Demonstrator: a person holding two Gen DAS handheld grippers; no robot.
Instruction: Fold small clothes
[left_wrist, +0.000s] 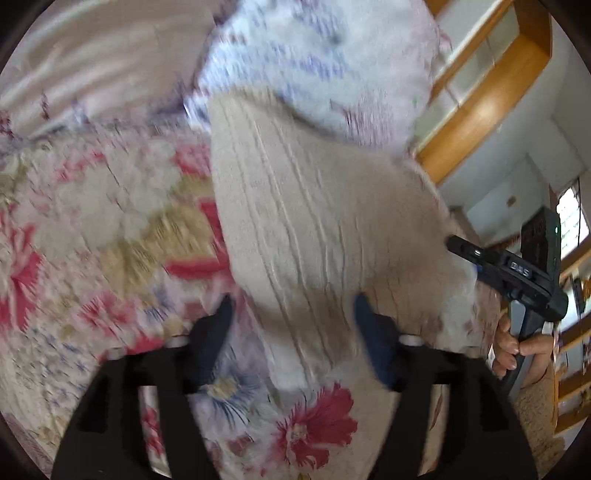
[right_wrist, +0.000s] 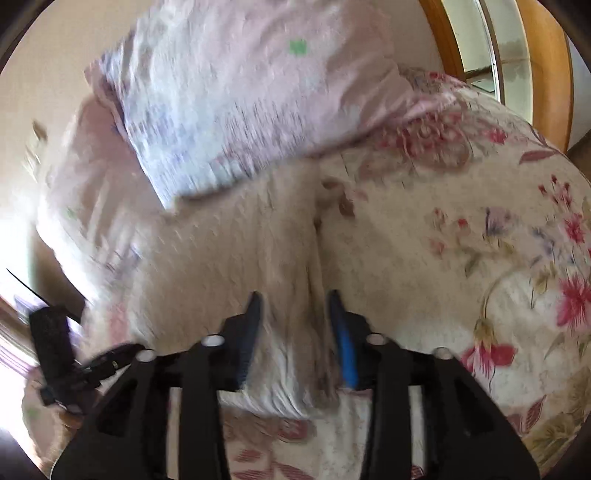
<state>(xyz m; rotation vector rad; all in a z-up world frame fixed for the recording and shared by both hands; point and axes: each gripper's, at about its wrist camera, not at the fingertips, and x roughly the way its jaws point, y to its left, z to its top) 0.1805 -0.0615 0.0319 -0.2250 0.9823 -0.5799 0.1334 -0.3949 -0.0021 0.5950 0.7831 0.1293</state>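
Observation:
A cream ribbed knit garment (left_wrist: 314, 221) hangs lifted above a floral bedspread (left_wrist: 92, 221). My left gripper (left_wrist: 293, 306) has its fingers wide apart, with the garment's lower edge between them. My right gripper (right_wrist: 295, 306) has bunched cloth of the same garment (right_wrist: 240, 240) between its fingers. In the left wrist view the right gripper (left_wrist: 458, 245) meets the garment's right edge, held by a hand (left_wrist: 517, 347). In the right wrist view the left gripper (right_wrist: 74, 362) shows at the lower left. Both views are motion-blurred.
A pale pink and lilac pillow (right_wrist: 240, 92) lies behind the garment on the bed (right_wrist: 480, 240). A wooden frame with glass panes (left_wrist: 491, 85) stands at the right, and it shows in the right wrist view (right_wrist: 517, 55) too.

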